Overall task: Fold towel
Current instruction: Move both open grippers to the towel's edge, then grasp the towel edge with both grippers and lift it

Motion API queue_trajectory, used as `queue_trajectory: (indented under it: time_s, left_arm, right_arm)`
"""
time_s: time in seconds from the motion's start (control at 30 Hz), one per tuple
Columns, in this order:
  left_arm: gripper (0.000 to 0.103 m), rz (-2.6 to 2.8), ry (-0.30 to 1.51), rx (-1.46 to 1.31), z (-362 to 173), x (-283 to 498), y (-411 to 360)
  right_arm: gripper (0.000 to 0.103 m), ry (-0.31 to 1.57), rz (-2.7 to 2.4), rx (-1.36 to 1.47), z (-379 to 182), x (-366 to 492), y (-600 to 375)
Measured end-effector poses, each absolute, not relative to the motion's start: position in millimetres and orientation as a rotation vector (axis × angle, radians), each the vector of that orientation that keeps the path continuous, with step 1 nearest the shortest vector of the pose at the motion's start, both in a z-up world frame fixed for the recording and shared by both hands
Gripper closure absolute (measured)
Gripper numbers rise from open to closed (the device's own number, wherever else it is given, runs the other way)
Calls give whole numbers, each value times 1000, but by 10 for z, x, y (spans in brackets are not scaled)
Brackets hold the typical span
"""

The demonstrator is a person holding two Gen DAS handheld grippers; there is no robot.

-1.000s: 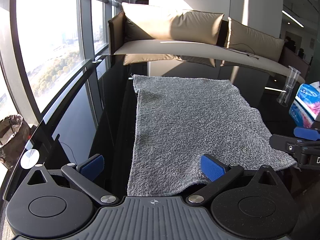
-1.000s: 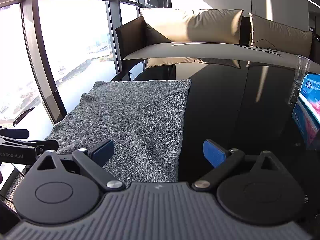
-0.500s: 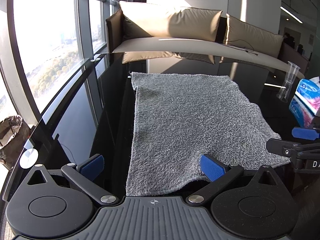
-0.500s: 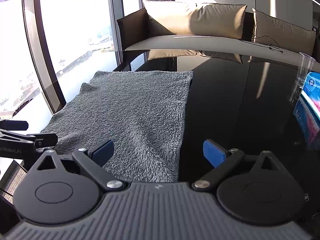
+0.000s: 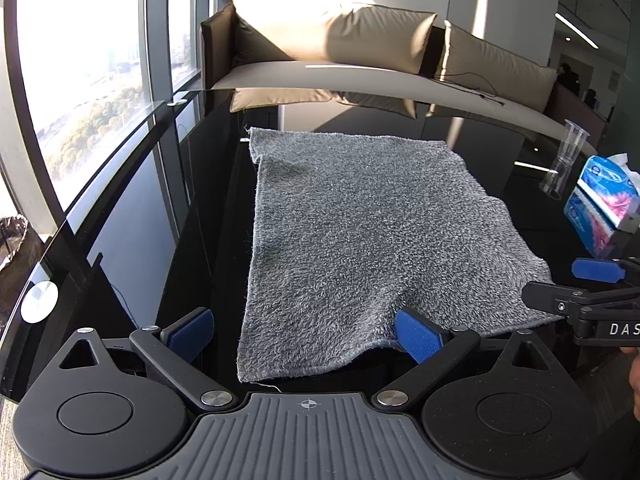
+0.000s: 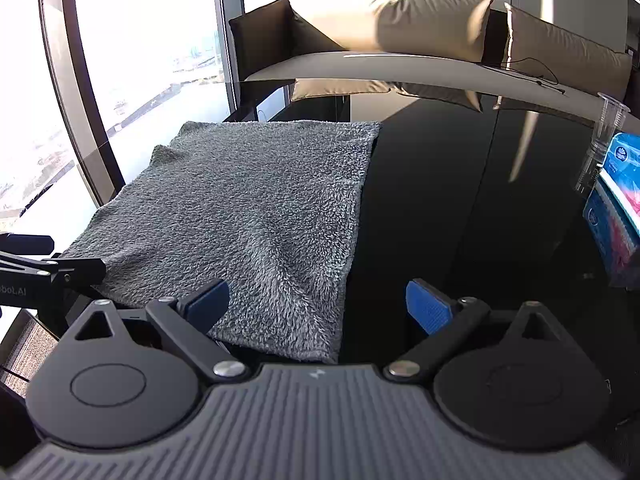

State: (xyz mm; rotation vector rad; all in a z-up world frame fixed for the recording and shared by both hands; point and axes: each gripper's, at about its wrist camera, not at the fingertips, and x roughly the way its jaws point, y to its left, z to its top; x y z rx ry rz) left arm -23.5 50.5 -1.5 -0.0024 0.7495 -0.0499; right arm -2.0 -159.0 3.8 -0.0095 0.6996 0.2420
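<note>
A grey fleece towel [image 5: 360, 240] is being spread flat on the black glass table [image 5: 192, 216]. Its near left corner is being straddled by the left gripper [image 5: 304, 334], whose jaws are closing, not yet pressing. At three o'clock, the near right corner is being straddled by the right gripper [image 6: 318, 304], jaws released wide. At two o'clock, a tissue pack [image 5: 604, 200] is being flanked by a plastic cup [image 5: 564, 160].
</note>
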Motion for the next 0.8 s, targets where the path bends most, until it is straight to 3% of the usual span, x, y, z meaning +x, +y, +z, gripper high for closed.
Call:
queue_trajectory:
  time_s: [0.1,0.27,0.47,0.6,0.8]
  left_arm:
    - [19,-48,745,29,-27,-235,466]
    - [43,-52,728,39,-9,-266,448]
    - [53,-63,723,46,2,-293,436]
    - [58,-70,721,45,3,-307,434]
    - [72,-91,720,29,11,-313,440]
  right_arm:
    - [19,702,251,-14,41,-30,-1589]
    - [39,712,245,-38,39,-13,-1574]
    - [56,711,246,-47,50,-84,-1564]
    - [82,709,262,-49,55,-117,-1555]
    - [95,712,286,-29,69,-156,-1570]
